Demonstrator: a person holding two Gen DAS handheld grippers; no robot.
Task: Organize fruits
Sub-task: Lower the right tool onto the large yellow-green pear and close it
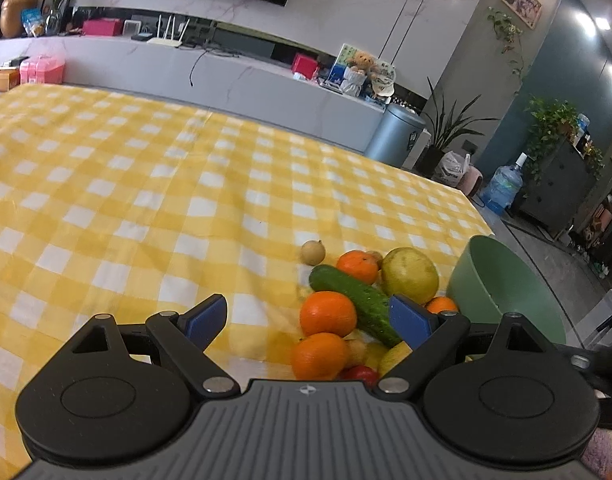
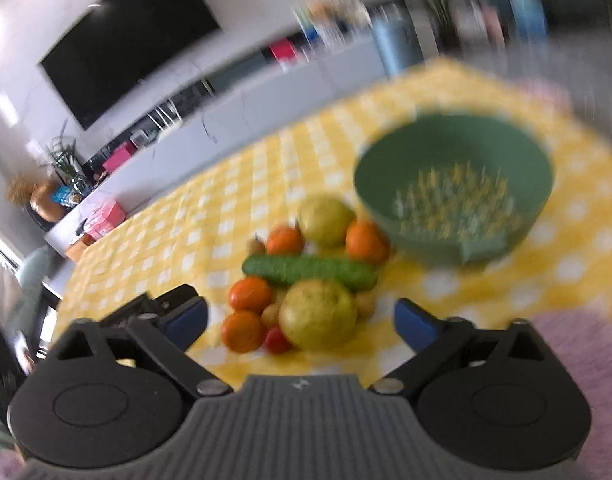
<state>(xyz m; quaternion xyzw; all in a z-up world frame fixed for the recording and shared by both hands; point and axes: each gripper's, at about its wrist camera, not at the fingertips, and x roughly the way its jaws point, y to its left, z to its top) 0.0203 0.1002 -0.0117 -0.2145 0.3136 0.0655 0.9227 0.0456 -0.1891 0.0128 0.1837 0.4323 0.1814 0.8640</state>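
Left gripper (image 1: 307,318), right gripper (image 2: 302,320): black linkage arms, silver screws, blue pads (image 1: 206,320), round black discs, ribbed grey body, small logo at 12 o'clock. Pink fuzzy sleeve (image 2: 585,356) at 3 o'clock.

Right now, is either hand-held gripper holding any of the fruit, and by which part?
Nothing is held. The left hand-held gripper and right hand-held gripper are both open over the fruit pile.

No legible text, brand, number or sign appears in either view. The framed picture (image 1: 521,1) on the wall and the bin (image 1: 397,133) label are too small to read; the right wrist view is motion-blurred.
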